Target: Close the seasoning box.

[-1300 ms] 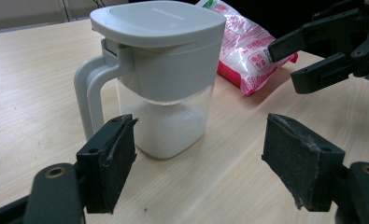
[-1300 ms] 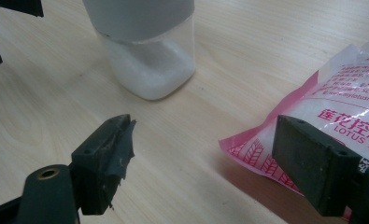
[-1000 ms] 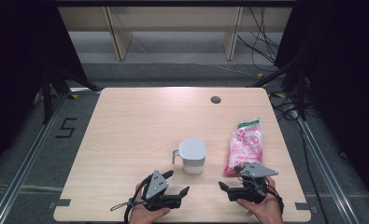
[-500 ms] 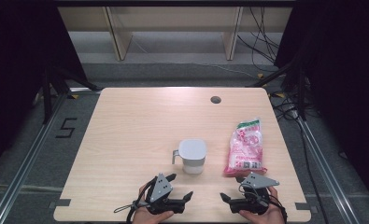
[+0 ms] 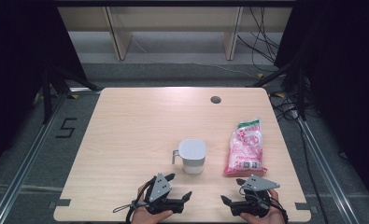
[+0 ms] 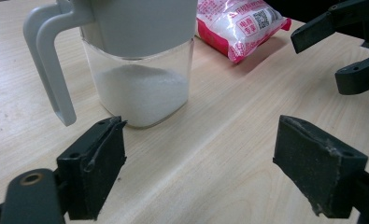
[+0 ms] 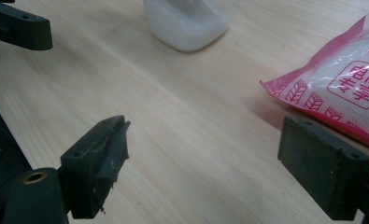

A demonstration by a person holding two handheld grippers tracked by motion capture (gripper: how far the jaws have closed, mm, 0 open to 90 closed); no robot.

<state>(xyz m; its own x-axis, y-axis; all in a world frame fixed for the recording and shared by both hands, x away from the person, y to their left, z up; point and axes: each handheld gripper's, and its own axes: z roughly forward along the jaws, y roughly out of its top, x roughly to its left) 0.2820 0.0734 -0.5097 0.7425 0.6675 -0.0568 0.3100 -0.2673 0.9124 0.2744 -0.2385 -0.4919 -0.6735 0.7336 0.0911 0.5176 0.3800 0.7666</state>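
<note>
Nothing is in hand yet: both grippers sit at the near edge of the table (image 5: 126, 121), and the work looks barely begun. The left gripper (image 5: 177, 189) has its jaws spread wide and empty, aimed toward the jug (image 5: 192, 155), which stands upright near the table's middle, just ahead of it. In the left gripper view the jug (image 6: 135, 60) shows a grey lid and handle and a clear body with white grains at the bottom. The right gripper (image 5: 231, 205) is likewise spread and empty, near the pink bag (image 5: 245, 147) lying flat to the jug's right, apart from it. The bag looks sealed and full, so reaching, opening and pouring all seem left to do.
</note>
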